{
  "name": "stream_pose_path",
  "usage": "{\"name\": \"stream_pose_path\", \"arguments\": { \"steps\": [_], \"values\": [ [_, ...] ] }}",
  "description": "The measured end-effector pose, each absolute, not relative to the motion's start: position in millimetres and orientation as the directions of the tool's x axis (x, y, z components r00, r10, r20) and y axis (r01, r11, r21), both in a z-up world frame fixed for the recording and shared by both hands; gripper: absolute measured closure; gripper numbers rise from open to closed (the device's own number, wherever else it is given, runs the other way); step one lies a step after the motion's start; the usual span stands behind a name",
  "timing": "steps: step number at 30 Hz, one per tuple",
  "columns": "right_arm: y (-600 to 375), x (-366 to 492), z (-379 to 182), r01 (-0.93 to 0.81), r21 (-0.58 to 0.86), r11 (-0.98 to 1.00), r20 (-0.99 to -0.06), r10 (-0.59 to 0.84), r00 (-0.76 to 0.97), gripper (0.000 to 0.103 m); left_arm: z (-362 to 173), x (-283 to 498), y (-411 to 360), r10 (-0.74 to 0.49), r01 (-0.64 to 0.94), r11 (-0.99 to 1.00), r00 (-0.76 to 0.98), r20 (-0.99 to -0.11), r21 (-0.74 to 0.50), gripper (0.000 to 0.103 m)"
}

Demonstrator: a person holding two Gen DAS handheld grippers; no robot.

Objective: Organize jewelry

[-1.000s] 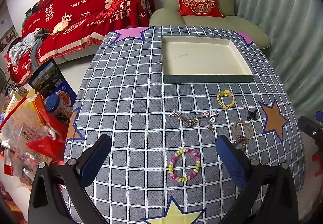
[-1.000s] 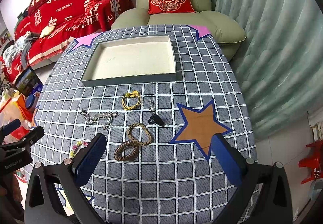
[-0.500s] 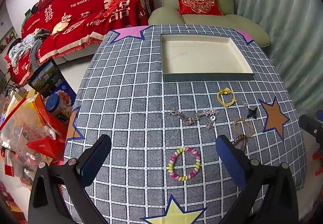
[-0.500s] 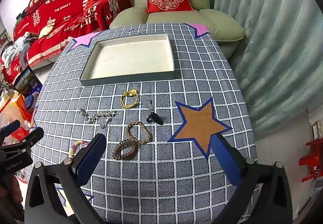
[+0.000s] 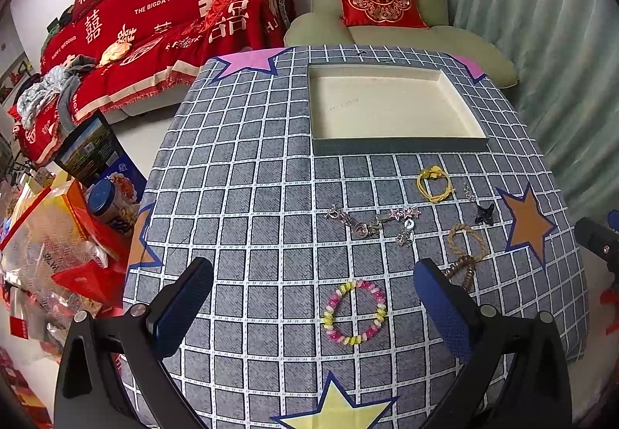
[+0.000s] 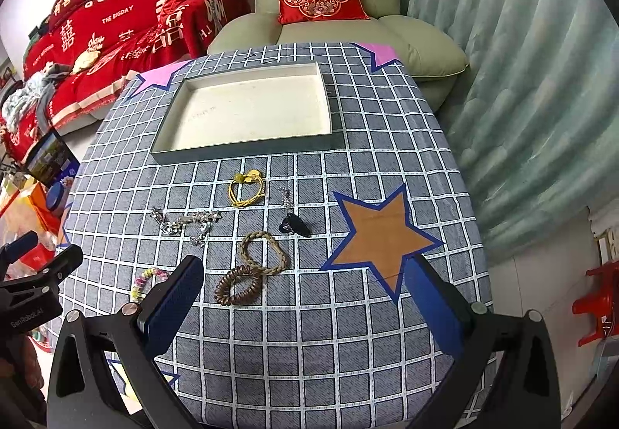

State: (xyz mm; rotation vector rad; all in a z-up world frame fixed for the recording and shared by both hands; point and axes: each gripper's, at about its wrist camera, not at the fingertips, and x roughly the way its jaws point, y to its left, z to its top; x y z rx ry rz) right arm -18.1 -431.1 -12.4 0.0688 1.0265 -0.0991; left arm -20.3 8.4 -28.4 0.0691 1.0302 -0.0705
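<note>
An empty cream tray sits at the far side of the checked table. Nearer lie a yellow cord bracelet, a silver charm chain, a black clip, a braided tan loop, a brown coil hair tie and a pink-yellow bead bracelet. My left gripper is open and empty above the bead bracelet. My right gripper is open and empty, near the coil hair tie.
A green armchair with a red cushion stands behind the table. A red-covered sofa is at the back left. Bags and boxes crowd the floor at the left. A curtain hangs at the right.
Both grippers have drifted slightly forward over the table. The jewelry and tray have not moved.
</note>
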Motion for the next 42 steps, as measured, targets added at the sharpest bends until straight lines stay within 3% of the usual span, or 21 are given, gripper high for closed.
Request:
{"name": "stream_pose_path", "arguments": {
  "steps": [25, 42],
  "values": [
    [-427, -12, -19, 0.116, 0.006, 0.993, -0.869, -0.052, 0.492, 0.0, -34, -14, 6, -0.024, 0.099, 0.995, 0.492, -0.87, 0.029, 0.0],
    [-426, 0, -41, 0.118, 0.02, 0.993, -0.921, -0.028, 0.388, 0.0, -64, -6, 10, -0.019, 0.094, 0.995, 0.381, -0.924, 0.018, 0.0]
  ]
}}
